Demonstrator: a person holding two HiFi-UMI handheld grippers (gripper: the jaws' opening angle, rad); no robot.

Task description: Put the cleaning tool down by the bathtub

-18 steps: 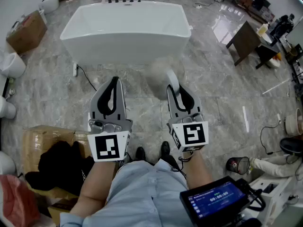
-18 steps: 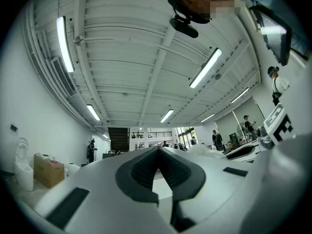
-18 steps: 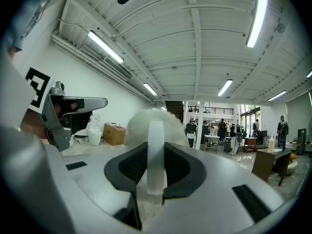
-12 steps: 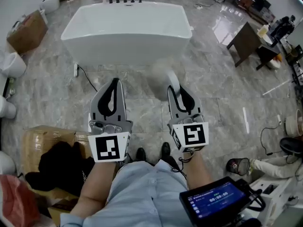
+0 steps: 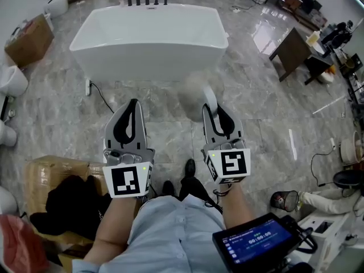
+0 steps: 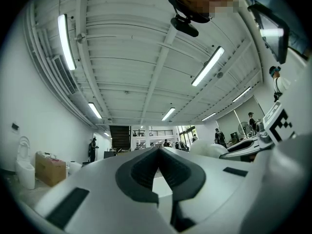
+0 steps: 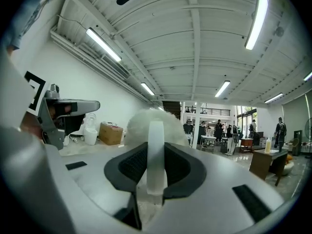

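My right gripper (image 5: 211, 103) is shut on the white handle of the cleaning tool (image 7: 156, 152), a flat strip standing upright between the pads. The tool's fluffy white head (image 5: 193, 91) pokes out past the jaws, held above the marble floor in front of the bathtub (image 5: 149, 34). That same fluffy head (image 7: 148, 126) rises behind the handle in the right gripper view. My left gripper (image 5: 131, 104) hovers level beside it, shut and empty, its dark pads meeting at the tip (image 6: 158, 150). The white freestanding tub stands a short way ahead of both grippers.
A black cable (image 5: 101, 94) runs from a floor socket left of the tub. A cardboard box with dark cloth (image 5: 62, 192) lies at my left, toilets (image 5: 12, 79) along the left wall, a brown table (image 5: 294, 49) at the right, a tablet (image 5: 257, 244) at my waist.
The view has shifted slightly as I step forward; one shoe has advanced. Both grippers keep their pose, and the tool stays held in the right one.
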